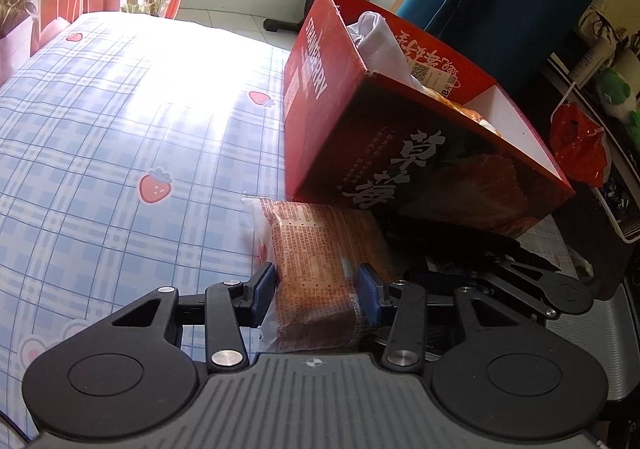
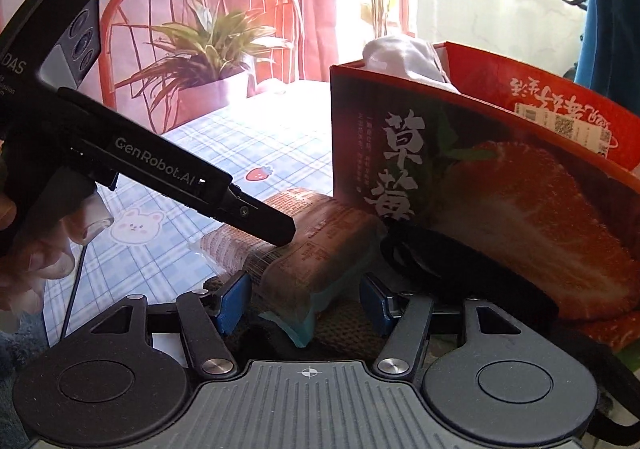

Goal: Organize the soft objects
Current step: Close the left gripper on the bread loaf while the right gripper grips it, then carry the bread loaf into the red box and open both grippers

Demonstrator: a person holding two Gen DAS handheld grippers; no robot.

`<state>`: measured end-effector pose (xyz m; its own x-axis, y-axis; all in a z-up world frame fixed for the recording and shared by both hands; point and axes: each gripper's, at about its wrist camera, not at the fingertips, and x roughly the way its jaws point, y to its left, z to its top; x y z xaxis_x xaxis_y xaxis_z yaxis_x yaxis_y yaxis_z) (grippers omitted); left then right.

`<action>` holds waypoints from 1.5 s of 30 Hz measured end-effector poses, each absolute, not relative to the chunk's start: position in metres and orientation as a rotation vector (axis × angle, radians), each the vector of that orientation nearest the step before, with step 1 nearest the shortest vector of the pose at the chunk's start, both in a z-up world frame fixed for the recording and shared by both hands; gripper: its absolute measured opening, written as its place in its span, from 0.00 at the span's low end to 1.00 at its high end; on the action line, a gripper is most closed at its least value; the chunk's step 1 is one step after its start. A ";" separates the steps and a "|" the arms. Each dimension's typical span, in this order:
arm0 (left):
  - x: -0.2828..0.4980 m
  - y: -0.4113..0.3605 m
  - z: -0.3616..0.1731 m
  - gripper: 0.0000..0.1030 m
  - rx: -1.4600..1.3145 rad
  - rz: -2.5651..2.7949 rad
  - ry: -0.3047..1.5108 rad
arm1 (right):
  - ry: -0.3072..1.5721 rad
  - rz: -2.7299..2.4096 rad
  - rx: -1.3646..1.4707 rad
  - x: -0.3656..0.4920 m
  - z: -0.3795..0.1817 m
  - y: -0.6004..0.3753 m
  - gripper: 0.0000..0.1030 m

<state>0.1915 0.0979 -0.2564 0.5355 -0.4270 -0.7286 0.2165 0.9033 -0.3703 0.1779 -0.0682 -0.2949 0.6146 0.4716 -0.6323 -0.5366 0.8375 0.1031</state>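
White cloth (image 1: 376, 37) already boxed (image 1: 320, 89) — bread packet (image 1: 316, 265) pinched by left gripper (image 1: 316, 289); right gripper (image 2: 308, 303) part-open, empty.

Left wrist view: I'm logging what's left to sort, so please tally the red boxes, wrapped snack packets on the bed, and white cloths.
Red box: 1
Wrapped snack packet: 1
White cloth: 1
Total: 3

Glossy clear plastic bread pkt (image 1: 316, 269), matt cardboard box (image 1: 404, 153), cloth sheet (image 1: 100, 129).
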 end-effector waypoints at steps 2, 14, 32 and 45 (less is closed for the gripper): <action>0.191 0.098 -0.257 0.46 -0.250 -0.386 0.929 | 0.710 0.590 -0.070 0.181 -0.298 -0.068 0.55; 0.175 0.096 -0.242 0.46 -0.216 -0.361 0.897 | 0.674 0.629 -0.072 0.169 -0.291 -0.063 0.41; 0.148 0.068 -0.157 0.46 -0.114 -0.366 0.751 | 0.456 0.668 -0.081 0.139 -0.228 -0.093 0.41; 0.211 -0.027 -0.133 0.47 -0.111 -0.541 0.690 | 0.419 0.530 -0.117 0.179 -0.184 -0.188 0.42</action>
